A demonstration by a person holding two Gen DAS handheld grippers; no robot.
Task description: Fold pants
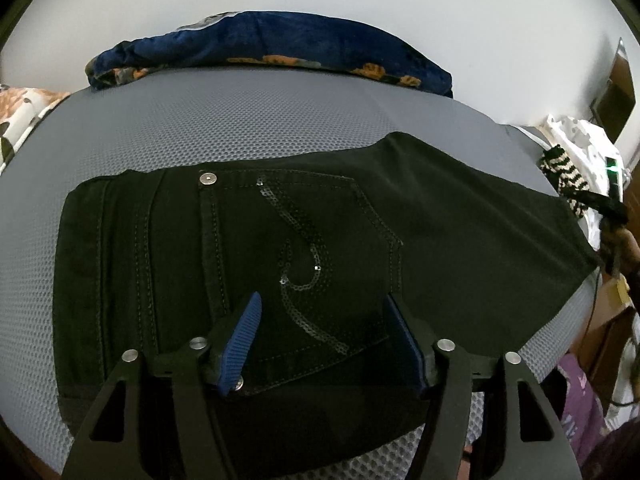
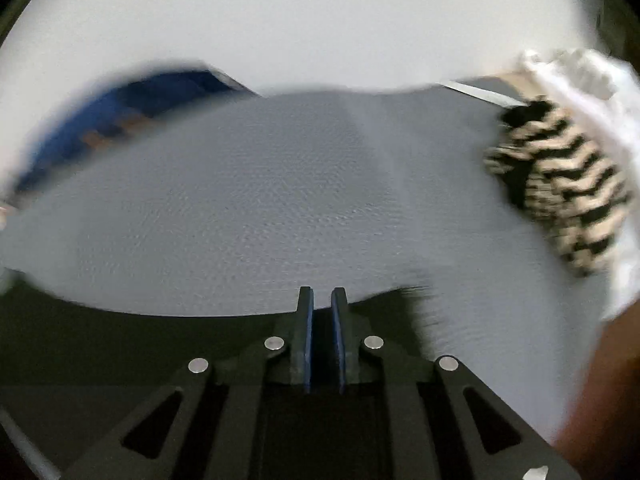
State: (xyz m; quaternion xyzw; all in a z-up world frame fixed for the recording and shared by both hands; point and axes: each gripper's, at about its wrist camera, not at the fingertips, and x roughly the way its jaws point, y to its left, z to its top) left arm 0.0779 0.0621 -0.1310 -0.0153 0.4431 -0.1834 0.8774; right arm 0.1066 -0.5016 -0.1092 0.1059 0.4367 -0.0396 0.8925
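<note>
Black pants (image 1: pixel 440 232) lie folded on a grey mesh mat (image 1: pixel 240 120), back pocket with a sequin swirl (image 1: pixel 304 248) facing up. My left gripper (image 1: pixel 324 304) is open, its blue-padded fingers hovering over the pocket near the waistband end. In the blurred right wrist view my right gripper (image 2: pixel 322 300) is nearly closed, with dark pants fabric (image 2: pixel 140 344) running under and between the pads at the pants' edge. The right gripper also shows at the pants' far right corner in the left wrist view (image 1: pixel 610 216).
A dark blue flowered cloth (image 1: pixel 272 48) lies along the mat's far edge. A black-and-cream zebra-striped item (image 2: pixel 560 184) and white fabric (image 2: pixel 580 76) sit at the mat's right end. A white wall rises behind. Furniture and clutter (image 1: pixel 592 360) stand off the right side.
</note>
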